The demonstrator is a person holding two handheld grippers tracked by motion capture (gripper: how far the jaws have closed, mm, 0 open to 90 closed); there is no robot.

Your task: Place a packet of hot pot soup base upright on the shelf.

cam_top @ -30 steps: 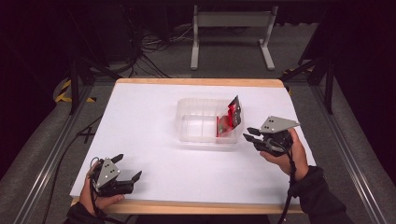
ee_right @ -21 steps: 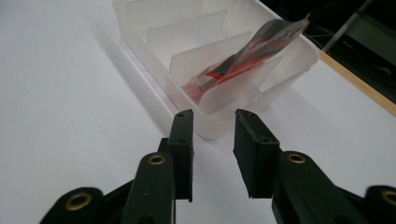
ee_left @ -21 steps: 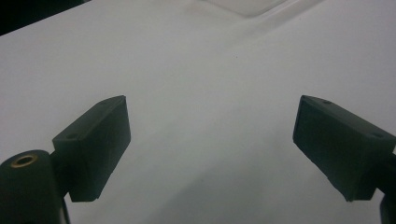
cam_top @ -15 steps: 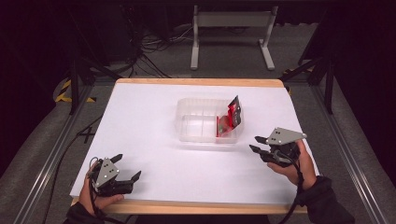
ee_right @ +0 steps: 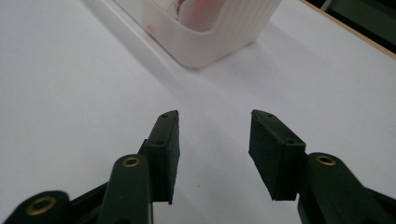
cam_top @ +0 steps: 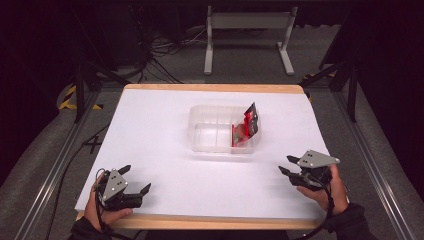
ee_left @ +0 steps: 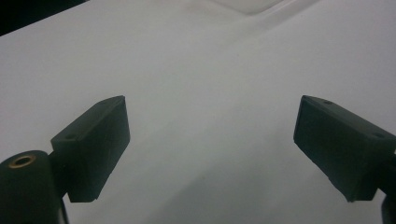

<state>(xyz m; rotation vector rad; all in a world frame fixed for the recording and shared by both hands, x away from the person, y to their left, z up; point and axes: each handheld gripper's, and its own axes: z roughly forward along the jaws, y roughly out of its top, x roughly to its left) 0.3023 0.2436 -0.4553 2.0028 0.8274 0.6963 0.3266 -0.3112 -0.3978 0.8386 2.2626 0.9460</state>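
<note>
R gripper has pulled back toward near-right table edge, farther from clear tub than 1 s ago; jaws spread, empty. L gripper unchanged at near-left corner, jaws wide apart, empty. Red packet still leans upright in tub's right end.

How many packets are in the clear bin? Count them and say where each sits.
2 that I can make out, both at the right end of the clear bin: a red-and-black packet leaning upright, and a red packet below it. Others may be hidden.
</note>
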